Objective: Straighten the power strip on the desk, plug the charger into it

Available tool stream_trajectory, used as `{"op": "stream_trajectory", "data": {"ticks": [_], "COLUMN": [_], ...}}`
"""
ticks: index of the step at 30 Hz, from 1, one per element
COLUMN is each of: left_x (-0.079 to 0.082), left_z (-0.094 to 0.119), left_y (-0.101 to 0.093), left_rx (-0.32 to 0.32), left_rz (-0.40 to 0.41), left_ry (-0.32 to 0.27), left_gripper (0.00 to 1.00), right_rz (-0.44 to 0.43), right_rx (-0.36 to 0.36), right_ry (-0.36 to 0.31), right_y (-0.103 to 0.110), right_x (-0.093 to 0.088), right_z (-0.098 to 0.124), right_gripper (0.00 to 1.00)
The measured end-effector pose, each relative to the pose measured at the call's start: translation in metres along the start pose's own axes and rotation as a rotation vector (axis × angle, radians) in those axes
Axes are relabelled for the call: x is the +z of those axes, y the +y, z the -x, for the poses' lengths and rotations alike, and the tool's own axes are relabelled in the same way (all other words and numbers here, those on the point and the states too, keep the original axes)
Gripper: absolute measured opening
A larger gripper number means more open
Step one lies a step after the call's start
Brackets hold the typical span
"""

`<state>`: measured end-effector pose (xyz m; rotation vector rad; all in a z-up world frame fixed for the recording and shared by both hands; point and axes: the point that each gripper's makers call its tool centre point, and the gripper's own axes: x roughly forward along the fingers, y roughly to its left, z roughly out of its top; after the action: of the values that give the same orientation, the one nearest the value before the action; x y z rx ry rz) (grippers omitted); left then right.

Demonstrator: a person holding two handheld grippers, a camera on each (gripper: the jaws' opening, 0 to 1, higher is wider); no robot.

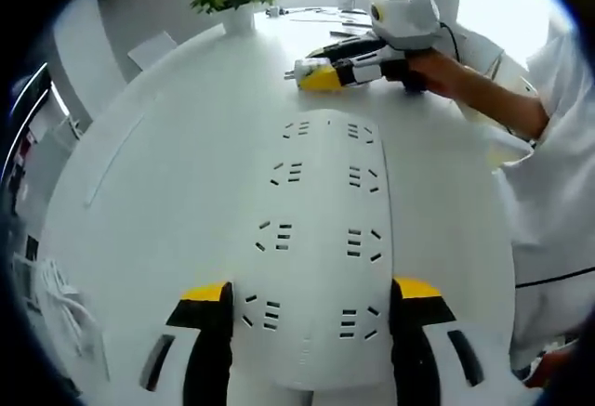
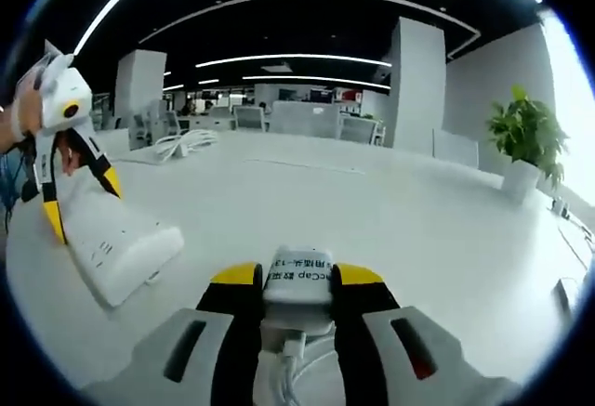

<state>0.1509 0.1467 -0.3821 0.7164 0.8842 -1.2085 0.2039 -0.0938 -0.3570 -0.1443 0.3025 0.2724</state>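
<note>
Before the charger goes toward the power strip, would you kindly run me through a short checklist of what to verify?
1. Charger held in the right gripper: ok, clamped between the jaws, its cable trailing back toward the camera.
2. Left gripper holding the power strip: ok, its jaws straddle the strip's near end.
3. Sockets face up: ok, the slot rows show on top.
4. Strip lying flat on the desk: ok.
5. Charger prongs lined up with a socket: cannot tell, the prongs are hidden.
6. Charger close to the strip: not ok, it lies on the desk beyond the strip's far end.
</note>
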Motion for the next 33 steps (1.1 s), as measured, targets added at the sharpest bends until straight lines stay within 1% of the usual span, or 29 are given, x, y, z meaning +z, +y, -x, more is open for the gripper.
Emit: {"op": "stream_trajectory", "data": {"ticks": [1, 4, 8, 9, 10, 15, 17, 19, 23, 25, 26, 28, 30, 32, 33], "left_x": [0.0, 0.001, 0.002, 0.003, 0.003, 0.004, 0.004, 0.004, 0.004, 0.004, 0.004, 0.004, 0.004, 0.004, 0.004], "left_z": [0.0, 0.0, 0.0, 0.0, 0.0, 0.0, 0.0, 0.0, 0.0, 0.0, 0.0, 0.0, 0.0, 0.0, 0.0], "left_y": [0.0, -0.002, -0.003, -0.003, -0.004, -0.005, -0.005, -0.005, -0.006, -0.006, -0.006, -0.006, -0.006, -0.006, -0.006], "left_rx": [0.0, 0.001, 0.002, 0.001, 0.001, 0.003, 0.003, 0.005, 0.002, 0.005, 0.005, 0.004, 0.004, 0.005, 0.005], "left_rz": [0.001, 0.001, 0.0, 0.0, -0.001, -0.001, -0.002, -0.003, -0.004, -0.004, -0.004, -0.004, -0.005, -0.005, -0.005], "left_ry": [-0.003, -0.017, -0.026, -0.026, -0.026, -0.035, -0.045, -0.058, -0.077, -0.081, -0.084, -0.089, -0.088, -0.087, -0.088], "left_gripper": [0.69, 0.69, 0.69, 0.69, 0.69, 0.69, 0.69, 0.69, 0.7, 0.7, 0.7, 0.7, 0.7, 0.7, 0.7], "right_rz": [-0.013, -0.015, 0.0, 0.009, 0.036, 0.004, -0.003, 0.013, 0.001, 0.017, 0.001, -0.038, -0.041, 0.016, 0.042], "right_rx": [0.004, 0.026, 0.061, 0.073, 0.111, 0.191, 0.205, 0.22, 0.234, 0.247, 0.253, 0.244, 0.26, 0.284, 0.307], "right_ry": [-0.002, -0.012, -0.022, -0.022, -0.024, -0.018, -0.004, 0.01, 0.011, 0.021, 0.035, 0.068, 0.1, 0.129, 0.133], "right_y": [-0.001, 0.0, 0.003, 0.004, 0.008, 0.008, 0.007, 0.009, 0.008, 0.009, 0.008, 0.005, 0.008, 0.013, 0.018], "right_x": [0.0, 0.0, 0.001, 0.001, 0.001, 0.002, 0.002, 0.002, 0.002, 0.001, 0.002, 0.003, 0.01, 0.019, 0.028], "right_z": [0.0, 0.001, 0.001, 0.001, 0.002, 0.002, 0.002, 0.001, 0.0, -0.001, -0.002, -0.001, 0.006, 0.016, 0.022], "right_gripper": [0.29, 0.29, 0.29, 0.29, 0.29, 0.29, 0.29, 0.29, 0.29, 0.28, 0.28, 0.28, 0.28, 0.28, 0.28]}}
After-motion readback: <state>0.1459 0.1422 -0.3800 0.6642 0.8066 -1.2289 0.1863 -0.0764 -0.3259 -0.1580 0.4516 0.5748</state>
